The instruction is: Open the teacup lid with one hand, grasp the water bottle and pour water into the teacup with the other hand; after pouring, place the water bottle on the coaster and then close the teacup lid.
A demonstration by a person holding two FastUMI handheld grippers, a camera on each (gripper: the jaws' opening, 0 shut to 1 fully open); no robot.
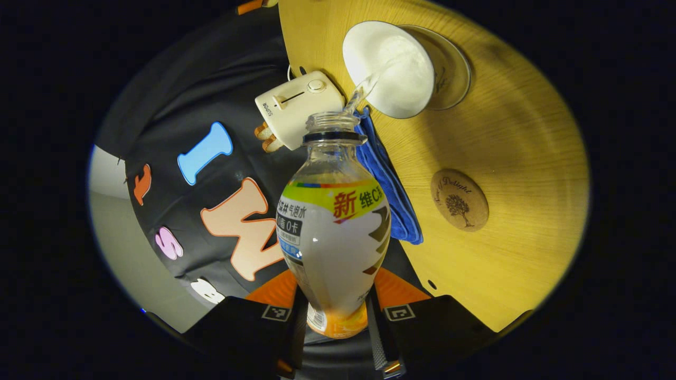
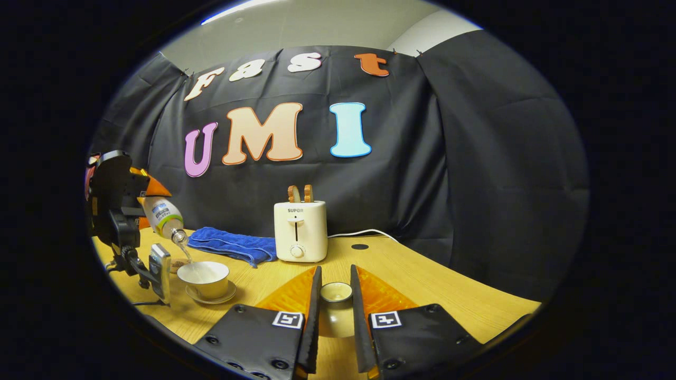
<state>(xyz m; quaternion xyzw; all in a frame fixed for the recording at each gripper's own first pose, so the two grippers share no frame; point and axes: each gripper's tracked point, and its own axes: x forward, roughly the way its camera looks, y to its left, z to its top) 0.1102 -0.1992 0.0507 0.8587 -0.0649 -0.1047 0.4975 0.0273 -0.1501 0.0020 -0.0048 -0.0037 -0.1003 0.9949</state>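
Left gripper view is looking along the left gripper [image 1: 338, 311], whose two fingers are pinching the bottle [image 1: 334, 232] near its base, one on each side. That bottle is uncapped and tipped forward, and a thin stream of water [image 1: 363, 94] is running from its mouth into the cup [image 1: 388, 68], which is sitting on its saucer [image 1: 453, 68] on the table [image 1: 528, 158]. A round coaster [image 1: 459, 200] is lying bare on the table, well apart from the cup. A blue cloth [image 1: 391, 190] is lying between the toaster [image 1: 298, 108] and the coaster.

Right gripper view is showing the right gripper [image 2: 336, 316] with both fingers pressing on the lid [image 2: 336, 303], holding it above the table [image 2: 422, 285]. Off to the side, the left gripper [image 2: 119, 206] is tilting the bottle [image 2: 163, 216] over the cup [image 2: 204, 278], and the saucer [image 2: 211, 300] is resting under it. Behind them, the cloth [image 2: 232, 245] is lying just beside the toaster [image 2: 300, 231], which is holding two slices of toast [image 2: 299, 193].
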